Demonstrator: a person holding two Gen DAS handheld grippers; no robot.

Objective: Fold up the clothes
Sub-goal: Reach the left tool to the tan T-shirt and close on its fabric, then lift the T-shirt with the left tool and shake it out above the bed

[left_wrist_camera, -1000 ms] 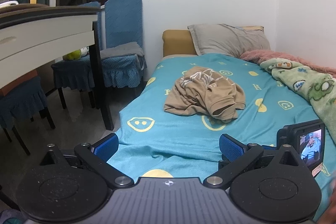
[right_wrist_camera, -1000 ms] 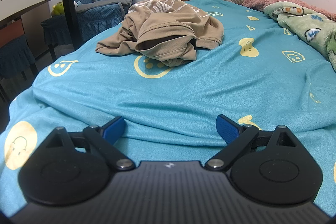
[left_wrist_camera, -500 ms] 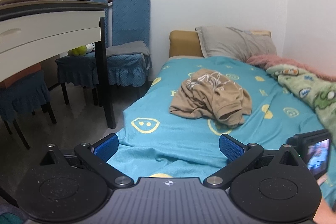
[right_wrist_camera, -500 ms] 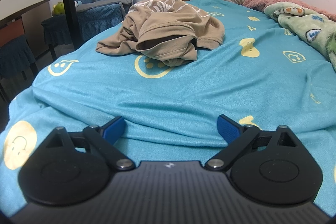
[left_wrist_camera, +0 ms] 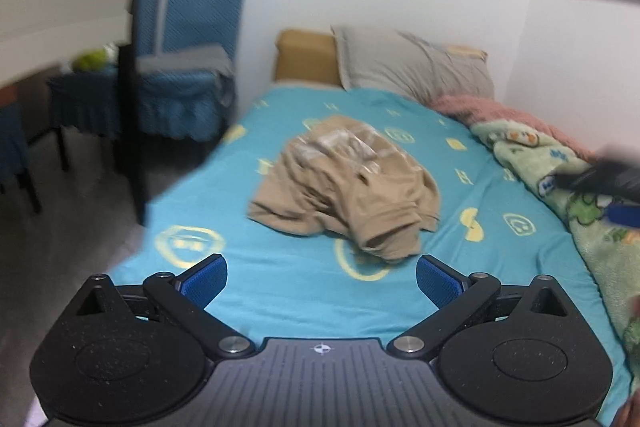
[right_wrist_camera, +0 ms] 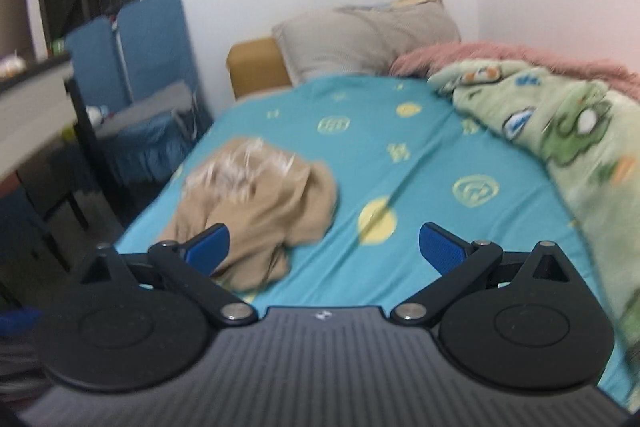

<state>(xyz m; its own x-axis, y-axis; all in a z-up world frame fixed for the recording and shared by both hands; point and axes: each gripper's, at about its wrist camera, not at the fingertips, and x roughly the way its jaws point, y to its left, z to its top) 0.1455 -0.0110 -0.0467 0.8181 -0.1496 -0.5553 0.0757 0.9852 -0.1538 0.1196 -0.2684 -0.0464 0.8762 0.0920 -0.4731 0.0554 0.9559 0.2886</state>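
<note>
Clothing here is one tan garment (left_wrist_camera: 344,195), lying in a crumpled heap on the turquoise bed sheet (left_wrist_camera: 288,291) toward the middle of the bed, with pale print showing on its upper folds and a hemmed opening, a sleeve or leg end, turned toward us. It is bunched, not flat and not folded, so we judge the folding is still to be done on it; both views are smeared by motion, so we cannot tell what kind of garment it is.

We hold the left gripper (left_wrist_camera: 322,281) above the near end of the bed, its jaws spread wide with nothing between them, and the heap sits ahead of it and apart. The right gripper (right_wrist_camera: 324,247) is likewise held off the sheet with jaws wide and empty; in its view the garment (right_wrist_camera: 260,211) lies ahead and to the left, partly behind the left blue pad. Wide jaws suit an approach to loose cloth, we think, since an edge has to slip between the pads.

A green cartoon blanket (right_wrist_camera: 568,139) is bunched along the wall side, well clear of the garment, and a grey pillow (left_wrist_camera: 416,67) lies at the head, which leaves bare sheet around the heap for spreading it.
</note>
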